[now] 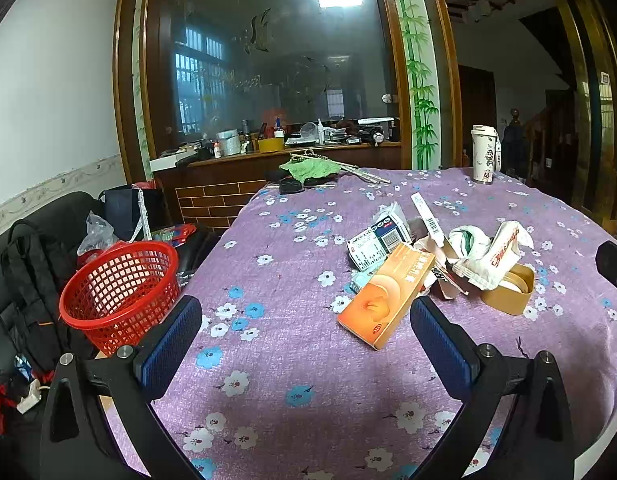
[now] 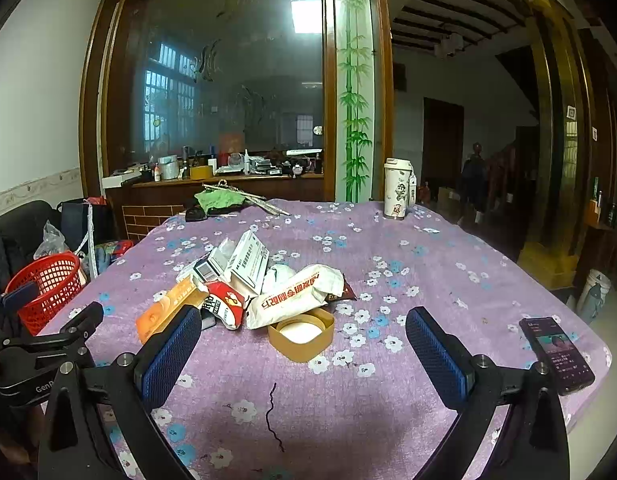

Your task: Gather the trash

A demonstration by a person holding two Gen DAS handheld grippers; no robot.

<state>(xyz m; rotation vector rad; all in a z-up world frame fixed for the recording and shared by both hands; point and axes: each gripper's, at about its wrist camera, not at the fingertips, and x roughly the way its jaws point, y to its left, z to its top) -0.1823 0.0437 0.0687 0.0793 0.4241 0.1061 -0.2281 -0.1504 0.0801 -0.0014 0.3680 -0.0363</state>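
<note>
A heap of trash lies mid-table on the purple flowered cloth: an orange carton, white medicine boxes, a crumpled white wrapper and a tan square tub. The right wrist view shows the same orange carton, white wrapper, tan tub and a red snack packet. My left gripper is open, with the carton just ahead of its right finger. My right gripper is open, with the tub just beyond its fingertips. A red mesh basket stands off the table's left edge.
A phone lies at the table's near right corner. A white tumbler stands at the far edge, and a green cloth with sticks lies far left. A black backpack and bags sit beside the basket. The left gripper's body shows at left.
</note>
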